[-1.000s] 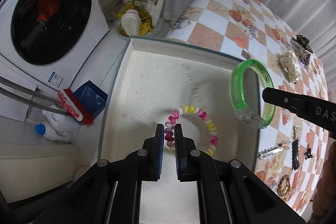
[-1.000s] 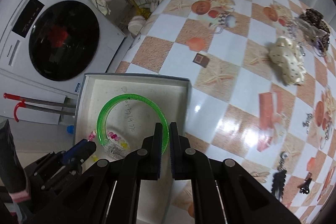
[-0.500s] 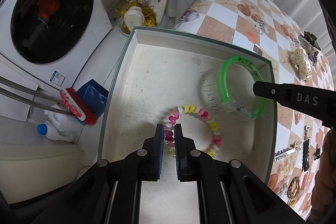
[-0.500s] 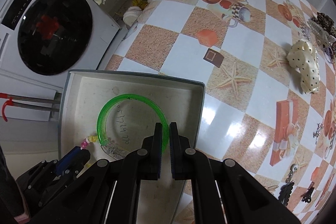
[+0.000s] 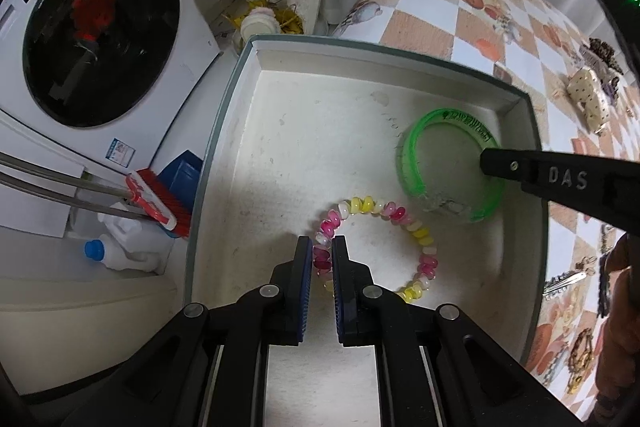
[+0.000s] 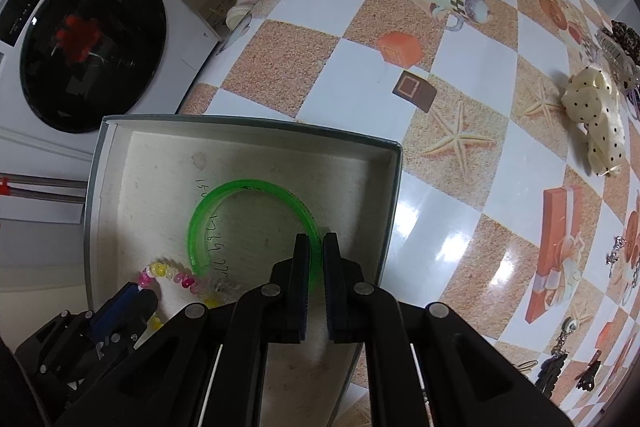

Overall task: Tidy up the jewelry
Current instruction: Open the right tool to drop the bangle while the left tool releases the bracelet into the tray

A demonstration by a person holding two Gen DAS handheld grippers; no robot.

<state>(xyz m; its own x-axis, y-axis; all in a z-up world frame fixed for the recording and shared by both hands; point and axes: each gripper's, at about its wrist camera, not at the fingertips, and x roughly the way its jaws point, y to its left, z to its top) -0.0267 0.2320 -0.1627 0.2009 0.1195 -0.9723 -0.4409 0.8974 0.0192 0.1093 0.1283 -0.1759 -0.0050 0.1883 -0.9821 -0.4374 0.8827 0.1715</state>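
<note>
green bangle (image 6: 256,211) lowered into box (image 6: 248,131) since a second ago, right gripper (image 6: 315,247) still clamped; left gripper (image 5: 322,255) clamped on bead bracelet (image 5: 376,243); release next.

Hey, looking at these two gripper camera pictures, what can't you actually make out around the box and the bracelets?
- Green bangle: in the right wrist view, the right gripper covers its near part.
- Bead bracelet: in the right wrist view, mostly hidden behind the left gripper.
- Box: near wall cut off by both grippers' bodies.
- Handwriting on the box floor: too small to read.
- Small trinkets at the table's right edge: too distorted to identify.
</note>
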